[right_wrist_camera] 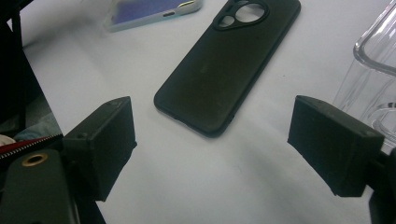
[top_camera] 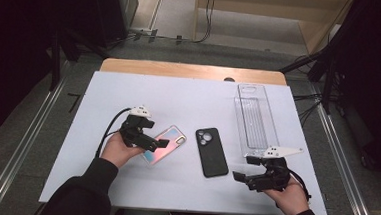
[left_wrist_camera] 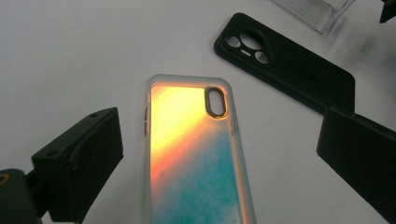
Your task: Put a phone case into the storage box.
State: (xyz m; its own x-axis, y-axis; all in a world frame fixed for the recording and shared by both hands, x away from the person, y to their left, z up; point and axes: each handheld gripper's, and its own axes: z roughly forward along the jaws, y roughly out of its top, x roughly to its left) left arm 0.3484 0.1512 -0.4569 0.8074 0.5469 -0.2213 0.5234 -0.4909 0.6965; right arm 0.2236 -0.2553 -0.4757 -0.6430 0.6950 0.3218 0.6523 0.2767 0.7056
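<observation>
Two phone cases lie flat on the white tabletop (top_camera: 129,93), and neither has yet been lifted: the work appears to be at its very start. The left claw (top_camera: 162,143) hangs over the near end of the iridescent case (left_wrist_camera: 191,154), its jaws spread wide to either side of the case and touching nothing; a grasp looks imminent but is not made. That case lies left of centre, back upward, with a frosted pale rim, an oval camera cut-out near its far end, and a sheen running from orange-yellow at the far end to teal at the near end. Just to its right, apart from it, lies the black case (top_camera: 211,152), matt, with a round cluster of camera openings at its far end. The right claw (top_camera: 241,179) hovers near the right front of the tabletop, jaws likewise wide apart and empty, with the black case ahead of it in the right gripper view. A clear plastic tray (top_camera: 254,119) stands at the far right, apparently empty; whether the cases belong in it cannot be told.
</observation>
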